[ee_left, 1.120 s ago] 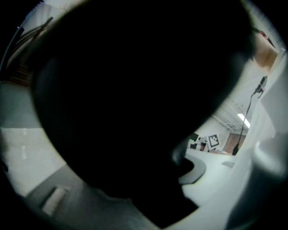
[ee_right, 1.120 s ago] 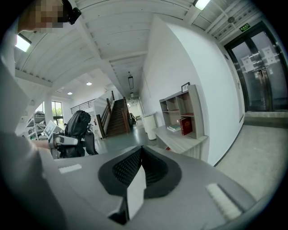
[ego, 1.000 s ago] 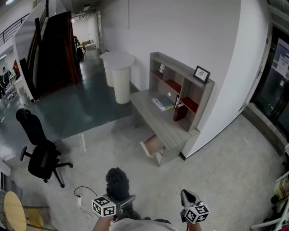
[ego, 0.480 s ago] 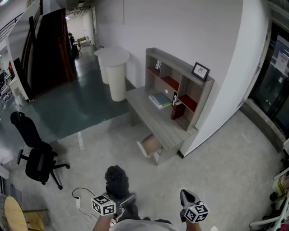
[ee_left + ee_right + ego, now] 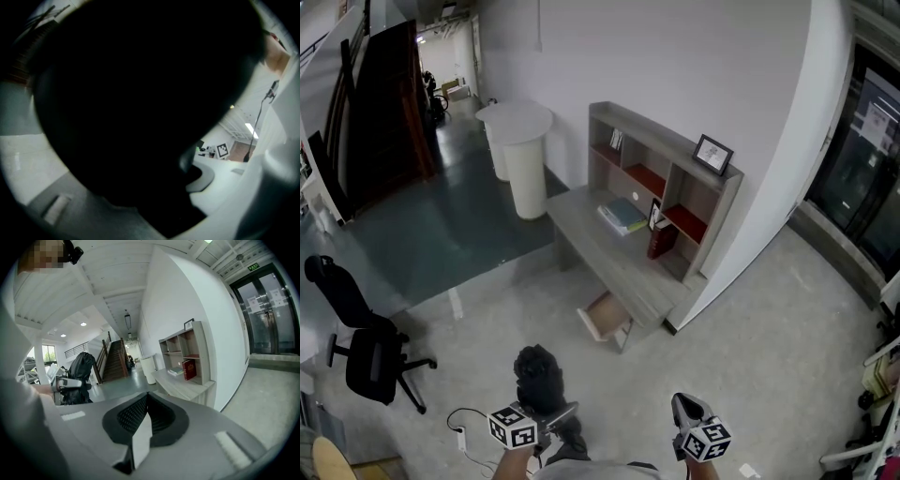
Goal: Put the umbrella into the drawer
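Left fingers [image 5: 564, 412] on umbrella [image 5: 538, 373], right fingers [image 5: 129, 416] together

Holds the left claw [image 5: 565, 413] low and in front of the body, jaws clamped on a black umbrella [image 5: 538, 375]. Carries the right claw [image 5: 686, 409] alongside, well apart, jaws pressed together, nothing between. Points both forward, slightly downward.

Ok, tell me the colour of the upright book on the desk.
The book is dark red; the right gripper view shows it best.
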Action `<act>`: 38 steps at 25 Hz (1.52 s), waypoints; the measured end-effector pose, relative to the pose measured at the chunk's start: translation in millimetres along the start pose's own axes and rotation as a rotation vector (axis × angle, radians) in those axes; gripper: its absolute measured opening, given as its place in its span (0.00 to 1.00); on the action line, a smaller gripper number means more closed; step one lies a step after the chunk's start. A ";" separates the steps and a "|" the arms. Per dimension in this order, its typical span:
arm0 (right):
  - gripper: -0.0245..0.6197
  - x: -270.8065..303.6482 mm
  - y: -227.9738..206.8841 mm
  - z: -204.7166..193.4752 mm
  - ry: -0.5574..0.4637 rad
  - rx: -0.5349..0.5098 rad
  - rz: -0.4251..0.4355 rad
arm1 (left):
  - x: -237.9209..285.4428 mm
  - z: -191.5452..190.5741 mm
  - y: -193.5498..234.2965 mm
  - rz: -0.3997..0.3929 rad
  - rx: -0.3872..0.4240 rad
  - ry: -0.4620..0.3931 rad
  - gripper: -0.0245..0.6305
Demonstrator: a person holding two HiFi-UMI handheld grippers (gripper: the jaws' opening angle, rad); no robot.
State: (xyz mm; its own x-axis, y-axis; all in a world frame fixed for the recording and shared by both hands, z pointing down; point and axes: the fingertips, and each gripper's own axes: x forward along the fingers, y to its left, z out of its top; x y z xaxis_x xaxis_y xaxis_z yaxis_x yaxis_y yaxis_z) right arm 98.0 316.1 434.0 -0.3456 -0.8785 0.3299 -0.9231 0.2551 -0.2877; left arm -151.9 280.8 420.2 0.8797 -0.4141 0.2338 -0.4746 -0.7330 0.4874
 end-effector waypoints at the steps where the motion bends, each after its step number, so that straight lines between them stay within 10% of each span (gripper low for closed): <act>1: 0.05 7.6 -0.8 3.3 0.001 0.004 -0.006 | 3.5 5.7 7.5 -0.006 -0.001 0.005 0.41; 38: 0.05 226.7 -7.7 56.2 0.031 0.076 -0.147 | 79.6 113.1 224.8 -0.150 0.008 0.162 0.41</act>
State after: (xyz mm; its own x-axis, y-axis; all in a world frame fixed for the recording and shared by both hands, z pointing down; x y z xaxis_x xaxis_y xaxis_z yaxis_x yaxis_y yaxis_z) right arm 36.3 92.3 460.4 -0.2140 -0.8909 0.4005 -0.9491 0.0926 -0.3012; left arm -192.1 22.1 453.2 0.9337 -0.2085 0.2912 -0.3375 -0.7844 0.5204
